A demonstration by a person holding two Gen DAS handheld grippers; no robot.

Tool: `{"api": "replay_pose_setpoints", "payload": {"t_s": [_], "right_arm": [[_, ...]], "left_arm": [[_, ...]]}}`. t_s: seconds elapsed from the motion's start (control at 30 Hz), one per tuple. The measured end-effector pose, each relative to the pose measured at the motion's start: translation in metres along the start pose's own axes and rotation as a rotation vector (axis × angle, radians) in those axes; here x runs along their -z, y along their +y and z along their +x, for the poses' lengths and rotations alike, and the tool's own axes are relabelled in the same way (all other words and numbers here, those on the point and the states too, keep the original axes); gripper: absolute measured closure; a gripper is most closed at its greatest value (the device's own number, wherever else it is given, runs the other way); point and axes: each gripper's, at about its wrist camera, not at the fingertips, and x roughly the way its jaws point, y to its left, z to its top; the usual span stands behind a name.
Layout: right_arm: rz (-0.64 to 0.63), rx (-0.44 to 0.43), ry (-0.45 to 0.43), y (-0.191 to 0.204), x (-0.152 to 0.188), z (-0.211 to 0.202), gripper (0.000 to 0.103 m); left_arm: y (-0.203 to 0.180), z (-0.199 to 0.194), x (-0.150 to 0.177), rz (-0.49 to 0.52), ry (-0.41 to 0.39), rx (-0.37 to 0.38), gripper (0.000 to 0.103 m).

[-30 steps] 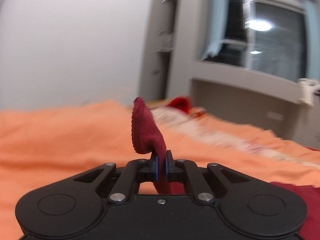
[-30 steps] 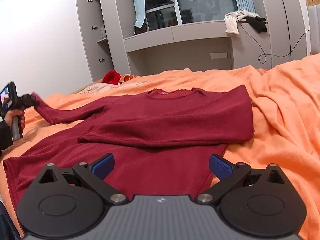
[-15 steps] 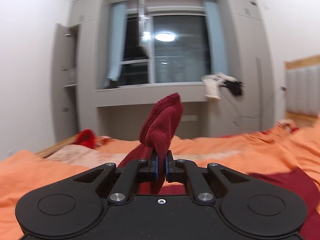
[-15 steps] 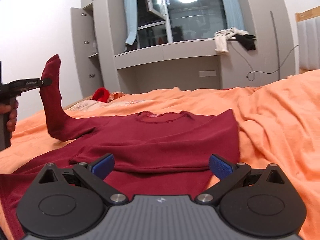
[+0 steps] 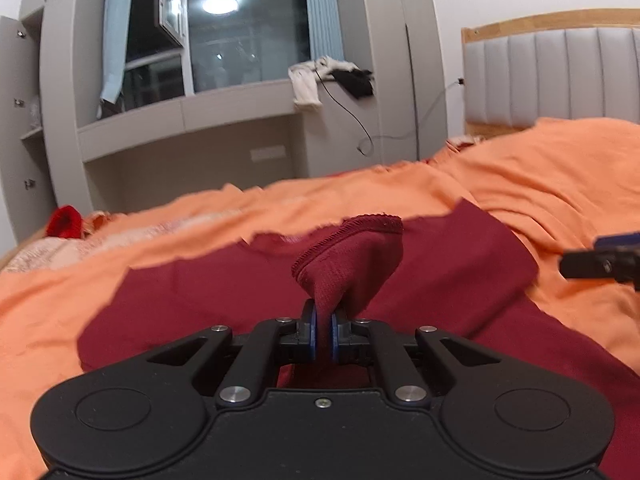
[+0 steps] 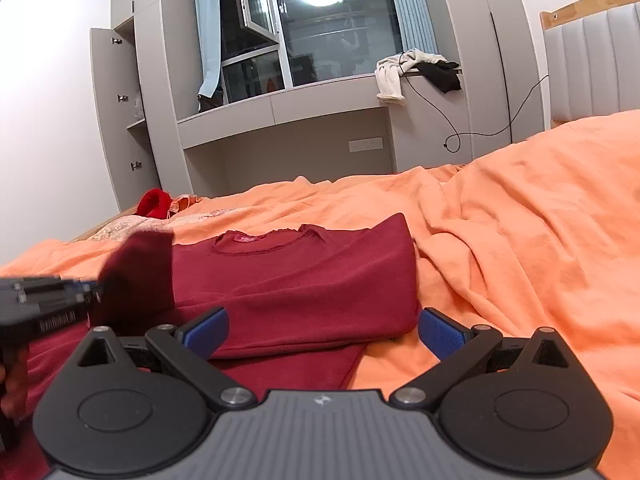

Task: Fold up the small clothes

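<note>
A dark red long-sleeved top point(image 6: 304, 280) lies on the orange bedspread point(image 6: 520, 240), neckline at the far side, its right side folded over. My left gripper point(image 5: 323, 332) is shut on the cuff of the left sleeve point(image 5: 352, 260) and holds it over the body of the top point(image 5: 200, 292). In the right wrist view the left gripper point(image 6: 86, 290) comes in from the left with the sleeve cuff point(image 6: 140, 276). My right gripper point(image 6: 322, 330) is open and empty, just above the near folded edge of the top.
A small red garment point(image 6: 154, 202) and pale cloth lie at the bed's far left. Grey built-in shelves and a window ledge with clothes point(image 6: 416, 70) stand behind. A padded headboard point(image 5: 560, 76) is at the right. Rumpled bedspread rises to the right.
My left gripper has carried the sleeve cuff from the far left, up and over, to above the body of the top. The right gripper has stayed open, closer to the folded edge.
</note>
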Motion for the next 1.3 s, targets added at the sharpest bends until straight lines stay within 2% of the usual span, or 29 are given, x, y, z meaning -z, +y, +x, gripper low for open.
{"api": "replay_pose_setpoints", "payload": {"t_s": [0.2, 0.27, 0.33, 0.43, 0.47, 0.53, 0.63, 0.7, 0.83, 1.0, 1.13, 1.3], "right_arm": [[0.018, -0.003, 0.012, 0.002, 0.000, 0.005, 0.000], [0.013, -0.004, 0.012, 0.004, 0.000, 0.006, 0.000], [0.006, -0.004, 0.012, 0.006, 0.000, 0.007, 0.000], [-0.002, -0.008, 0.016, 0.009, -0.001, 0.010, 0.000], [-0.006, -0.009, 0.017, 0.010, -0.001, 0.010, 0.000], [-0.015, -0.011, 0.020, 0.013, -0.001, 0.012, 0.000], [-0.033, -0.014, 0.027, 0.018, -0.002, 0.013, 0.000], [-0.043, -0.020, 0.035, 0.021, -0.001, 0.014, 0.000], [-0.083, -0.041, 0.085, 0.031, 0.005, 0.020, 0.000], [-0.145, -0.047, 0.143, 0.045, 0.016, 0.025, 0.000], [-0.163, -0.026, 0.163, 0.051, 0.022, 0.024, 0.000], [-0.183, -0.014, 0.191, 0.057, 0.028, 0.026, 0.000]], "left_arm": [[0.013, -0.005, 0.006, -0.023, 0.068, 0.072, 0.085], [0.013, -0.009, 0.007, -0.018, 0.084, 0.084, 0.079], [0.011, -0.012, 0.007, -0.019, 0.092, 0.111, 0.064], [0.012, -0.019, 0.008, -0.019, 0.099, 0.159, 0.046], [0.010, -0.022, 0.009, -0.013, 0.100, 0.171, 0.043], [0.008, -0.028, 0.009, 0.000, 0.107, 0.194, 0.029], [0.010, -0.041, 0.011, -0.020, 0.116, 0.193, 0.017], [0.015, -0.049, 0.013, -0.049, 0.123, 0.195, 0.016], [0.026, -0.063, 0.011, -0.083, 0.115, 0.133, 0.007], [0.054, -0.066, 0.005, -0.176, 0.101, 0.032, 0.005], [0.081, -0.051, 0.000, -0.301, 0.133, -0.123, 0.004], [0.123, -0.023, -0.008, -0.424, 0.158, -0.242, 0.004]]}}
